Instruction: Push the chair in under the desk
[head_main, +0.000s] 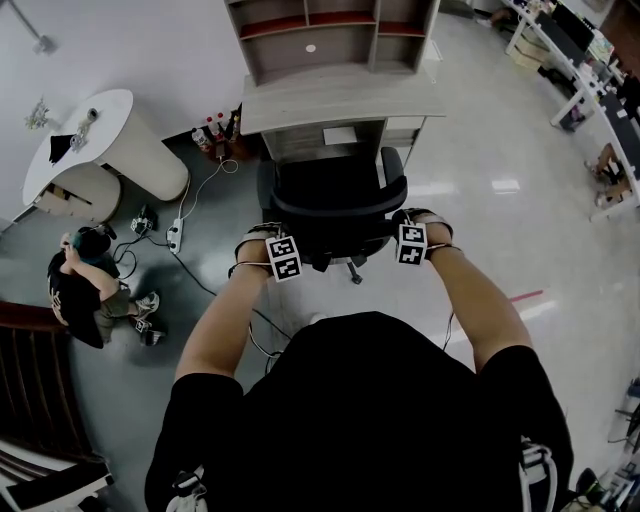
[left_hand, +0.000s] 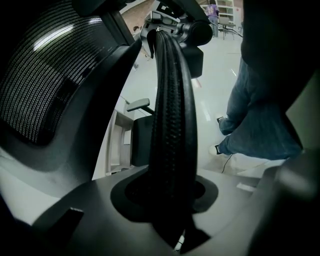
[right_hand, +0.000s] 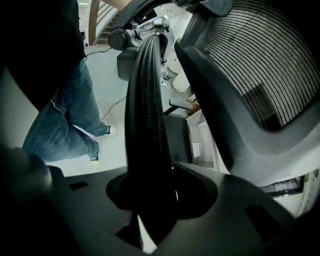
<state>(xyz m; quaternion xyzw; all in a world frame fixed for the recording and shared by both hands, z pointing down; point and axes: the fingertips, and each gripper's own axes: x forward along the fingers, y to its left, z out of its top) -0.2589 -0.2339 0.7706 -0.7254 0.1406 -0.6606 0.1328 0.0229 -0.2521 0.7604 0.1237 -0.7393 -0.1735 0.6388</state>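
Note:
The black mesh office chair (head_main: 335, 205) stands facing the light wooden desk (head_main: 340, 100), its front at the desk's opening. My left gripper (head_main: 272, 240) is shut on the left end of the chair back's top rim, and my right gripper (head_main: 412, 228) is shut on the right end. In the left gripper view the ribbed black rim (left_hand: 172, 115) runs up between the jaws of the left gripper (left_hand: 170, 200), with the mesh back (left_hand: 45, 75) to the left. The right gripper view shows the same rim (right_hand: 145, 115) clamped in the right gripper (right_hand: 150, 200), with the mesh (right_hand: 255, 55) on the right.
A shelf unit (head_main: 330, 35) sits on the desk. A white round table (head_main: 100, 140) stands at the left, with a crouching person (head_main: 85, 285) and a power strip with cables (head_main: 175, 235) on the floor. More desks (head_main: 590, 60) stand at the far right.

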